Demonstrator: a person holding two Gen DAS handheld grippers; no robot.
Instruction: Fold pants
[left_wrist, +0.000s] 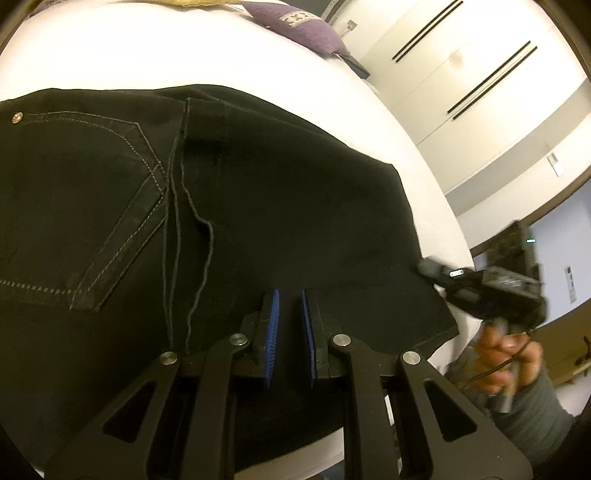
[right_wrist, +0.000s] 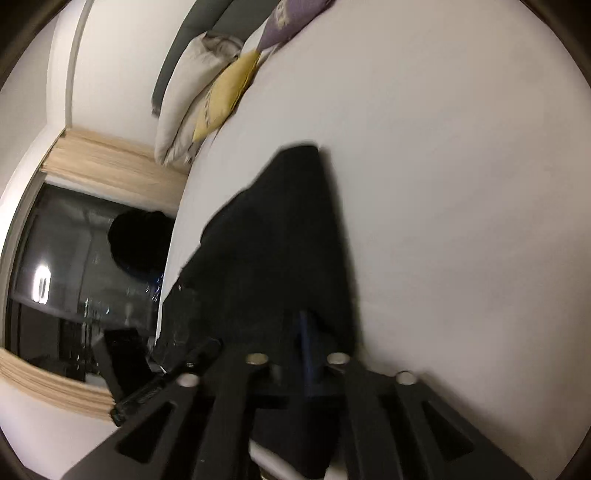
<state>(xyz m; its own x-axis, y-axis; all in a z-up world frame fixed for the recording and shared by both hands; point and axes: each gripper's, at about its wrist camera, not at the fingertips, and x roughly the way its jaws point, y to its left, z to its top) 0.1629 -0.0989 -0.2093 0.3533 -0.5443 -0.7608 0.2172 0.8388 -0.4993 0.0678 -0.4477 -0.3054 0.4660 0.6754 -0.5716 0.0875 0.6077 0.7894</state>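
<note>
Black pants (left_wrist: 258, 184) lie flat on a white bed (left_wrist: 147, 48), back pocket and seam up. My left gripper (left_wrist: 290, 295) hovers over their near part, its blue pads (left_wrist: 272, 317) almost together with nothing seen gripped. My right gripper (left_wrist: 424, 267) sits at the pants' right edge near the bed's side, and a person's hand (left_wrist: 509, 354) holds it. The right wrist view is blurred. There, dark cloth of the pants (right_wrist: 280, 229) runs between the right gripper's (right_wrist: 291, 325) fingers and down past them, and the jaws are drawn in on that fold.
A purple pillow (left_wrist: 299, 29) lies at the head of the bed, with a yellow pillow (right_wrist: 229, 96) and a white one (right_wrist: 188, 85) beside it. Pale cupboard doors (left_wrist: 461, 74) stand beyond the bed's right side. A dark window (right_wrist: 74, 266) lies past the bed (right_wrist: 461, 184).
</note>
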